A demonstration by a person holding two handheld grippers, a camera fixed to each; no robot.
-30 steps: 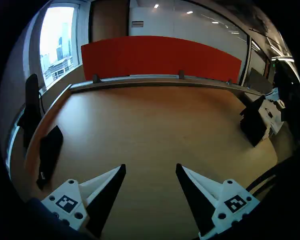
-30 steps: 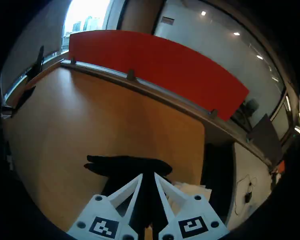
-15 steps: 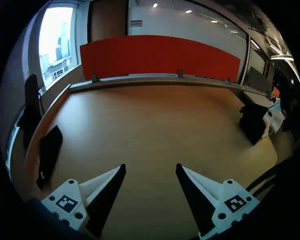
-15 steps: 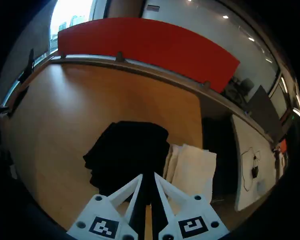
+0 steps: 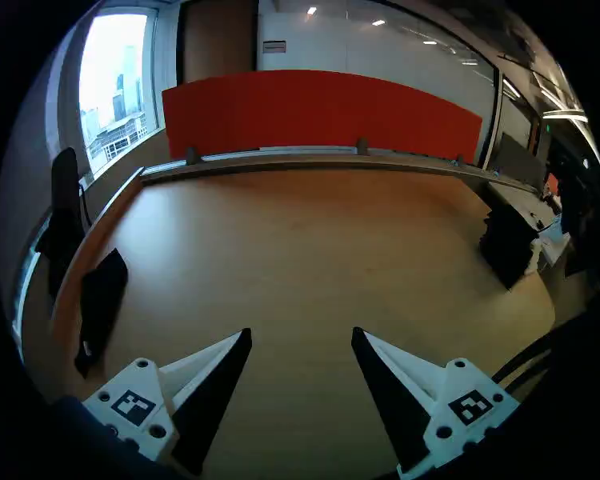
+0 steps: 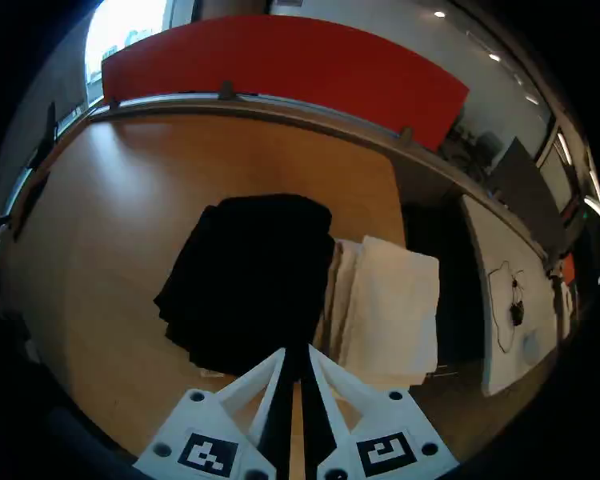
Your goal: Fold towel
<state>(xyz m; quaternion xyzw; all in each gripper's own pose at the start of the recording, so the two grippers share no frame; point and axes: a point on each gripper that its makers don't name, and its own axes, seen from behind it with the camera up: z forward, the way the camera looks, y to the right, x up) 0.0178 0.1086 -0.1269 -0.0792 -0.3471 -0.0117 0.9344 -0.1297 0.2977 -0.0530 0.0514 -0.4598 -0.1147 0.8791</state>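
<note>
The right gripper (image 6: 297, 352) hangs over the near edge of the black towel pile (image 6: 248, 280), its jaws clenched almost together; I cannot tell whether any cloth is caught between them. The left gripper (image 5: 300, 330) is released, jaws wide, above a bare stretch of the bench (image 5: 300, 232).

The step looks like taking one towel off the pile. To do it well, pinch only the top layer at a near corner (not the whole stack), lift it clear of the white pile (image 6: 392, 308) touching its right side, and spread it flat on the bare wood to the left, where the left gripper can take the other corner.

Counted: two grippers, one black pile, one white pile with several layers, one red divider (image 5: 324, 112) along the far edge.
</note>
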